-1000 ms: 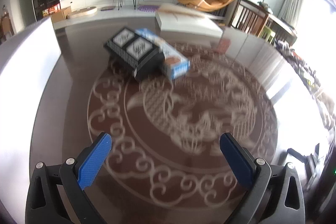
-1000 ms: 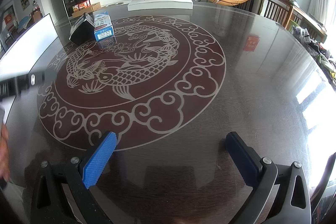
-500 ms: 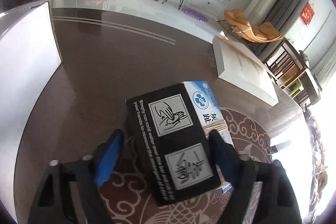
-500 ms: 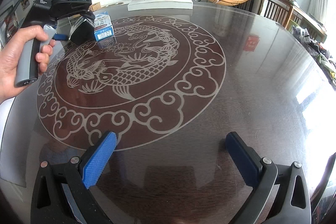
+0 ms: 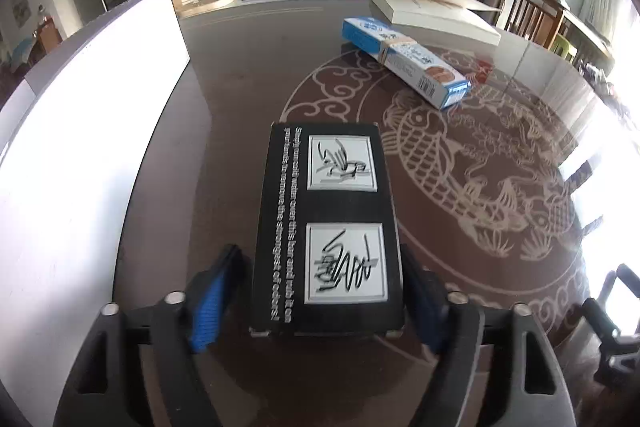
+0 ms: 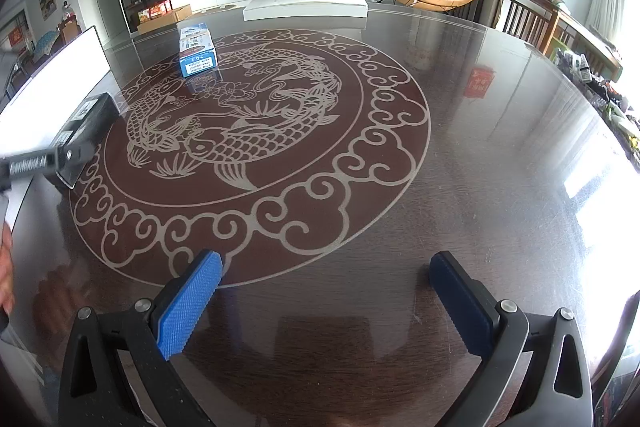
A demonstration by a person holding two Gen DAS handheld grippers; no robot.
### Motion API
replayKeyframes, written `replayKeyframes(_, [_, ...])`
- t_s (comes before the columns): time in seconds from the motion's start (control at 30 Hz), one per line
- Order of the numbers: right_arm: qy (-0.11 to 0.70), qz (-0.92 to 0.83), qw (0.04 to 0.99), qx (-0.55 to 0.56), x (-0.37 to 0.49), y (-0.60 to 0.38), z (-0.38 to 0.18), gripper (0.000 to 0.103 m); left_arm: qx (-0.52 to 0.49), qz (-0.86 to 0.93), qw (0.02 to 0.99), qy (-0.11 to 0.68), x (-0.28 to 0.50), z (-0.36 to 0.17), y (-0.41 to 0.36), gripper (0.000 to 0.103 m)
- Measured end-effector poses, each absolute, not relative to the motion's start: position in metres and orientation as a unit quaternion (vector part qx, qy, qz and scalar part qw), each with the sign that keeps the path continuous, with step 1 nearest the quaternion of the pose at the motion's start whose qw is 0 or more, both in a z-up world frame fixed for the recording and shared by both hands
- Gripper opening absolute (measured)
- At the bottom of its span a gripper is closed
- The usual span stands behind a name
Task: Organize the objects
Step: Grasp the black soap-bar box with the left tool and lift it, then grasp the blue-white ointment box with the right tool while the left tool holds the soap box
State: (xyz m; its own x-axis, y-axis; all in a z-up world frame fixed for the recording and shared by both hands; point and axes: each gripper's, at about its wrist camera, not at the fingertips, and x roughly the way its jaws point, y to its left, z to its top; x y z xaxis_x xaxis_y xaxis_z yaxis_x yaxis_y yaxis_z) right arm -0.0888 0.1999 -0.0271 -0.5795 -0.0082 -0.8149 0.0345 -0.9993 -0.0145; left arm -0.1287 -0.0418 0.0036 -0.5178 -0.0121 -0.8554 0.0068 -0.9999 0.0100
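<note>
Two sets of tongs logged, inspector. State of each?

INSPECTOR: Left tongs (image 5: 320, 259) stand apart, jaws having just been opening, with the black box (image 5: 328, 211) between them. A gap shows at the left pad; the right pad is blurred and sits very close to the box wall, and I cannot tell if it touches. Right tongs (image 6: 326, 267) stand apart with nothing between them, over the bare near surface (image 6: 480, 147).

AUDITOR: Hazards from here?

INSPECTOR: In my judgement, a withdrawal before the right pad clears would drag or twist the black box, which appears to rest on the left of the surface, just beside the white panel (image 5: 100, 107). A skewed pull could knock it against that panel.

AUDITOR: Inventory?

INSPECTOR: One black box. One blue box (image 5: 404, 61), lying farther off and to the right, well apart. One white box (image 5: 436, 15) at the far edge. One white panel, left.
</note>
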Motion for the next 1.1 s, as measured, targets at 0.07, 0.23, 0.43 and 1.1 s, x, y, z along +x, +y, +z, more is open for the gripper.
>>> replayKeyframes(0.07, [0.014,-0.889,0.012,0.458,-0.089,0.2,-0.027,0.103,0.487,-0.873,0.007,0.004,-0.126,-0.002,-0.049,0.1])
replayKeyframes(0.23, [0.014,-0.888,0.012,0.459,-0.089,0.2,-0.027,0.103,0.476,-0.879,0.011,0.001,-0.127,-0.005,-0.05,0.103])
replayKeyframes(0.43, [0.014,-0.889,0.012,0.458,-0.089,0.2,-0.027,0.103,0.46,-0.888,0.005,-0.001,-0.128,-0.007,-0.049,0.103])
replayKeyframes(1.1, [0.054,-0.884,0.09,0.456,-0.206,0.128,-0.033,0.103,0.46,-0.888,0.006,-0.001,-0.127,-0.007,-0.049,0.103])
